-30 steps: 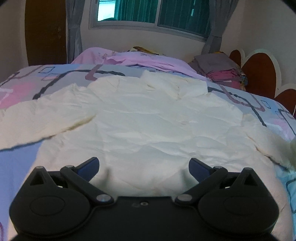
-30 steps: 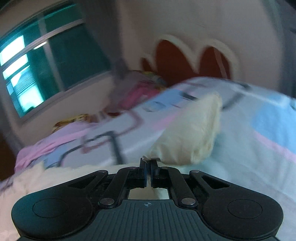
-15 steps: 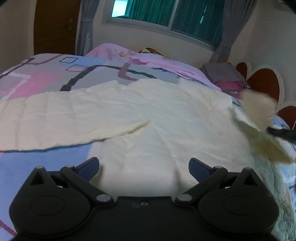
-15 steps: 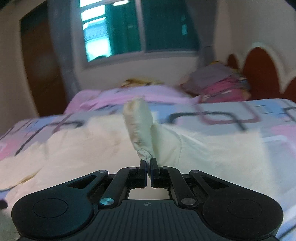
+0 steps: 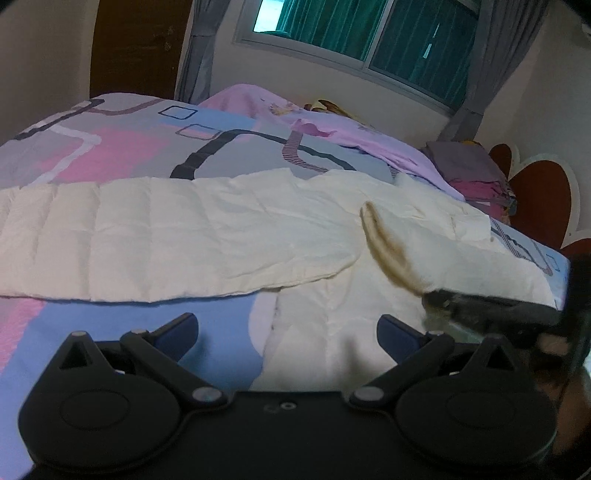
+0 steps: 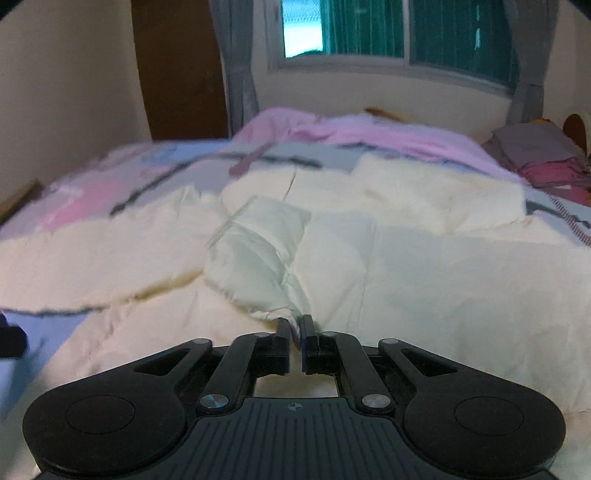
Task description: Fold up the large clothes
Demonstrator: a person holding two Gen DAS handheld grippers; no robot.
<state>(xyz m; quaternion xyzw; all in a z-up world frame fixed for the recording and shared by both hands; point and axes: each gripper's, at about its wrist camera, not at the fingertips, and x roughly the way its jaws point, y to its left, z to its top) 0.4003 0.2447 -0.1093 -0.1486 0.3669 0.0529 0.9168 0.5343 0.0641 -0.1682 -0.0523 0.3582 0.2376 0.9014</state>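
Cream shirt point(image 5: 207, 236) lies spread flat across the patterned bedspread point(image 5: 110, 147), covering most of what I see from both wrists. Its near hem ends just ahead of my left gripper point(image 5: 287, 328), with bare blue bedspread showing to the left of that edge; one long sleeve point(image 5: 110, 240) stretches off to the left side and lies flat. Beyond the shirt's far edge the bedspread runs open up to a rumpled pink blanket point(image 6: 369, 133) under the window point(image 6: 369, 33). A stack of folded clothes point(image 6: 543, 155) sits at the far right by the headboard point(image 5: 535, 199), well apart from the shirt.

Left gripper: jaws spread wide, nothing between them, hovering over the hem.

Right gripper point(image 6: 294, 332): jaws have just been opening, a narrow gap now showing, with the tip of the other sleeve point(image 6: 258, 258) between them; I cannot tell whether the pads are gripping it. That sleeve is folded inward over the shirt's body. From the left wrist it appears blurred at the right edge.
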